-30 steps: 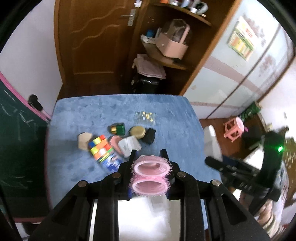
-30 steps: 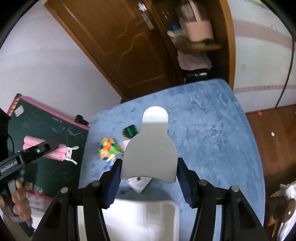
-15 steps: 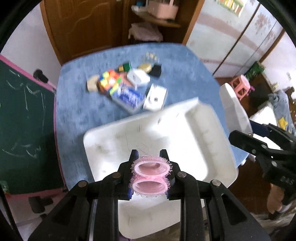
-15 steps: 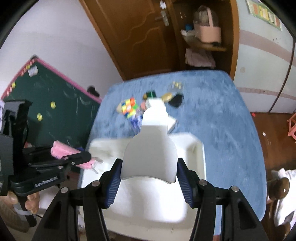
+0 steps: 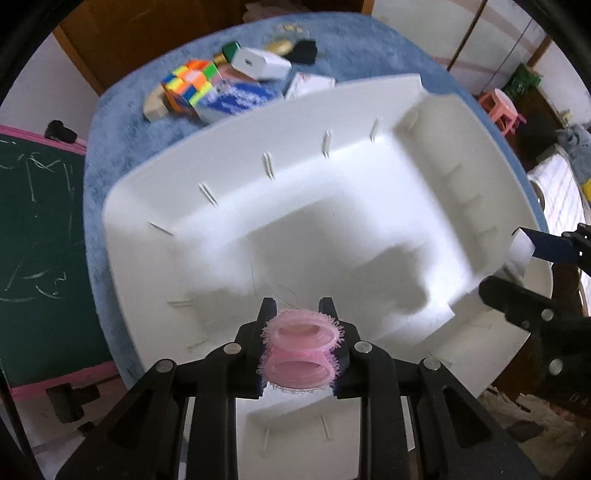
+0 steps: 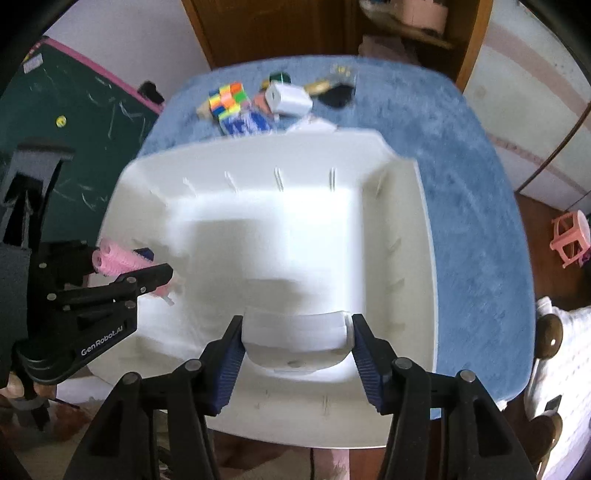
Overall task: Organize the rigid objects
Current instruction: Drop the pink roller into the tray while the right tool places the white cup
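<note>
My left gripper is shut on two pink hair rollers and holds them over the near-left part of a large white plastic bin. From the right wrist view the rollers show at the bin's left rim. My right gripper is shut on a white bottle-shaped object, held low inside the bin's near side. Loose objects lie beyond the bin: a colourful puzzle cube, a blue box and a white charger.
The bin stands on a blue-covered table. A green chalkboard stands on the left. A wooden door and shelves are behind the table. A pink stool stands on the floor to the right.
Both grippers have moved down and closer to the white bin with their objects still held. The bin now fills most of both views.
</note>
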`<state>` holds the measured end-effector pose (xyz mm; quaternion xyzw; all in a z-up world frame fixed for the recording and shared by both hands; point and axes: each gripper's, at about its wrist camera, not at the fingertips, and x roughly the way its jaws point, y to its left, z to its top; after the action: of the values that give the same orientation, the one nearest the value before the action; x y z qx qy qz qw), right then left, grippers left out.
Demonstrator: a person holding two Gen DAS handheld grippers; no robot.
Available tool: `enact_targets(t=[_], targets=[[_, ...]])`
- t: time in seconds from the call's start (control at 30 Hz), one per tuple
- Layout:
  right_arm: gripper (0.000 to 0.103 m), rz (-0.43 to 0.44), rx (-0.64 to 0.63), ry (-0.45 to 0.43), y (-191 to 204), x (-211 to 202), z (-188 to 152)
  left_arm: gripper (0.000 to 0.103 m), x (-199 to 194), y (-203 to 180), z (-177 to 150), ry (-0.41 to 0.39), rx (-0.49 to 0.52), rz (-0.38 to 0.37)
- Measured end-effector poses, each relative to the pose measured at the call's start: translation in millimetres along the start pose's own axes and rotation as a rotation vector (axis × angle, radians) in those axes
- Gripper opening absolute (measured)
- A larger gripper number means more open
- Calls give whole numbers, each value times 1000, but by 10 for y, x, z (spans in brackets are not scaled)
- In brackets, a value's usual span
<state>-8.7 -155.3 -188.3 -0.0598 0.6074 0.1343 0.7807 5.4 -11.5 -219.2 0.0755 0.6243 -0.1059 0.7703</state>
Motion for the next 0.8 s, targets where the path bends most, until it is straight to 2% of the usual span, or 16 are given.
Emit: enact_targets(t=[0.2, 0.37, 0.5, 0.57, 0.6, 0.63, 0.8], targets=[[56, -25, -13, 48, 27, 180, -56, 27, 165, -19, -41, 69, -11, -7], [56, -40, -24, 51, 70, 224, -65, 30, 175, 11, -70, 67, -21, -12], [56, -50, -26, 50, 86, 216, -80, 33, 172, 57, -85, 66, -40, 22], [57, -49, -23, 46, 96, 225, -73, 42, 191, 95, -85, 81, -53, 17], [57, -51, -22, 41, 98, 217, -70, 53, 206, 112, -85, 90, -62, 7], [57, -54, -22, 37, 105, 208, -64, 61, 213, 105, -77, 95, -70, 2], [57, -68, -25, 12, 111, 147, -47, 61, 220, 217, -73, 99, -112, -3]])
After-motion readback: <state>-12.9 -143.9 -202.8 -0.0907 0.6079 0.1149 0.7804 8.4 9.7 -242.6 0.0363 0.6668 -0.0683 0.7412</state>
